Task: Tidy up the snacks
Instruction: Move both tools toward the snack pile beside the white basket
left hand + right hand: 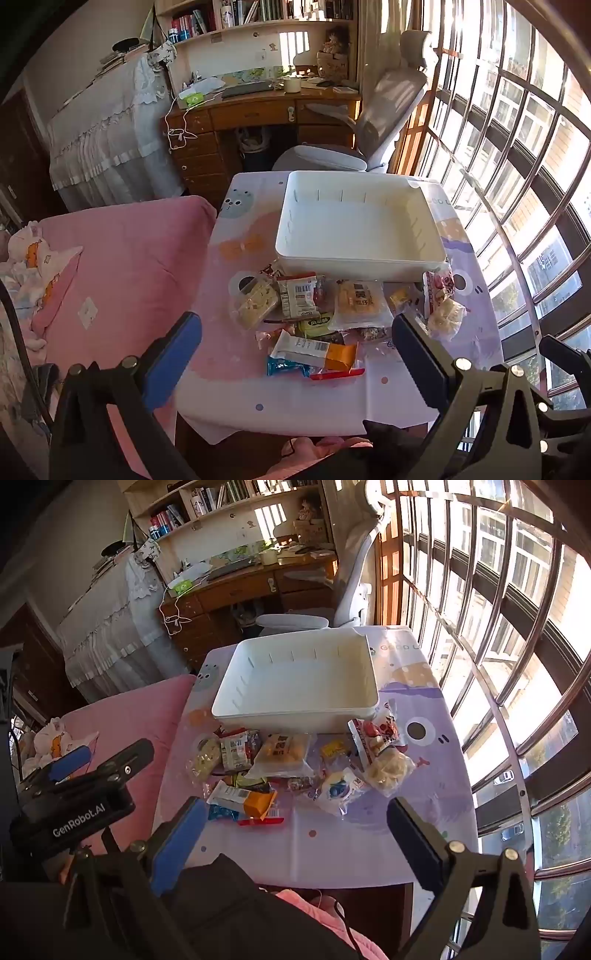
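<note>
Both grippers, left gripper (297,354) and right gripper (293,827), hover wide open and empty (nothing picked yet); snacks (314,314) lie heaped just before the empty white bin (360,266), ready for sorting.

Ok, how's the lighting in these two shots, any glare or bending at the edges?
Left wrist view: the window is blown out, the straight bars bow from fisheye, and sun falls across the bin. Right wrist view: same glare at the window, corners dark, snacks still sharp.
</note>
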Available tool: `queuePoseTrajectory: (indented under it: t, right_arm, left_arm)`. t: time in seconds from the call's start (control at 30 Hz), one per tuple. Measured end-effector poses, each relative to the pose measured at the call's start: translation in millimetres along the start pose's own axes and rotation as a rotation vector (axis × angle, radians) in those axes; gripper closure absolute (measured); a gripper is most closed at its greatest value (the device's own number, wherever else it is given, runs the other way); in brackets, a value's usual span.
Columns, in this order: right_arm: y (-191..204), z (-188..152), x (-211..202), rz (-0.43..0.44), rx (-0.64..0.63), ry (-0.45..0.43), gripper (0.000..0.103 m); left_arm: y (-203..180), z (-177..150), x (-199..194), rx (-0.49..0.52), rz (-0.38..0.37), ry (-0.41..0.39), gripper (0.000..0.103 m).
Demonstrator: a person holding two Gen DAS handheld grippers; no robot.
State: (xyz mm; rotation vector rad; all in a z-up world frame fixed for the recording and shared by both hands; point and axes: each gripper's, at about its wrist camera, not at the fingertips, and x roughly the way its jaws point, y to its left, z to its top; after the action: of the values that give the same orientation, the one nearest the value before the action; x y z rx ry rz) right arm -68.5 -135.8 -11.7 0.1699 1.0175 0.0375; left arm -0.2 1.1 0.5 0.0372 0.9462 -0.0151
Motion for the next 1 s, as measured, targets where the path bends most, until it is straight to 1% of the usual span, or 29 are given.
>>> queuePoseTrajectory:
  t: [0.17,0.27,0.4,0.73,0.8,1.0]
  right_arm:
    - [0.4,0.1,1.0,-0.001,0.0,0.005,0.004]
    - [0.3,0.0,1.5,0.002,0.002,0.004,0.004]
    - [1.1,-0.5,1.8,0.002,0.003,0.003,0.004]
    - [0.8,-0.7,2.2,0.002,0.008,-0.001,0.004]
    - [2.5,-2.3,3.8,-0.004,0.011,-0.004,0.004]
    - [11.1,-9.2,-1.6,-0.031,0.014,-0.014,0.004]
  left_arm:
    - [4.5,-1.6,4.8,0.004,0.008,-0.003,0.001]
    - [11.2,-1.1,-2.1,0.009,0.014,-0.001,0.001]
    - [9.4,-1.0,-0.6,0.015,0.024,-0.001,0.001]
    - [8.0,-0.3,0.8,0.015,0.022,-0.001,0.003]
    - [5.3,0.0,0.1,0.016,0.025,0.0,0.003]
    - [16.5,-8.8,-3.6,0.022,0.015,0.001,0.003]
